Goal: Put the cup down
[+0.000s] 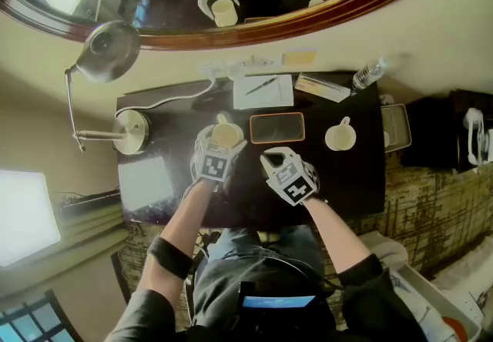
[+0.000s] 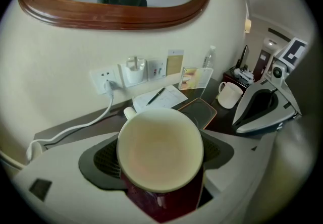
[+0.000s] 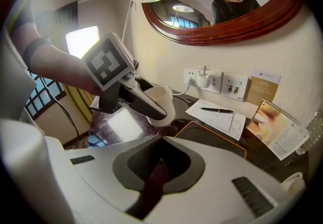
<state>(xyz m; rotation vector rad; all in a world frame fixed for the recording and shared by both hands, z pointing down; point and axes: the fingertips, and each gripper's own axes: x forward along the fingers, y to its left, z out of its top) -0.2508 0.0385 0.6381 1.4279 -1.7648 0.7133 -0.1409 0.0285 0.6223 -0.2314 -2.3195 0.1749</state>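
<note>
Holding the cream ceramic cup [image 2: 160, 147] between its two jaws, the left gripper [image 1: 221, 145] is standing over the dark glossy desk [image 1: 347, 179], just left of the dark rectangular tray with the orange rim [image 1: 276, 128]. The cup is sitting upright in the grip, its mouth facing up toward the left gripper view and its small handle pointing away toward the wall. Its axis is running roughly straight down to the desk, so the coming move is likely a plain lowering onto the bare patch beneath it. The left jaws are standing wide apart, pressing on the cup's sides with the dark pads. From the right gripper view the cup's base appears to be just clear of the desk, though the gap is hard to judge. The right gripper [image 1: 273, 159] is hovering near the tray's front edge with its jaws closed together on nothing, taking no part in the hold. A second white cup [image 1: 340, 135] is resting well apart on the tray's other side.
</note>
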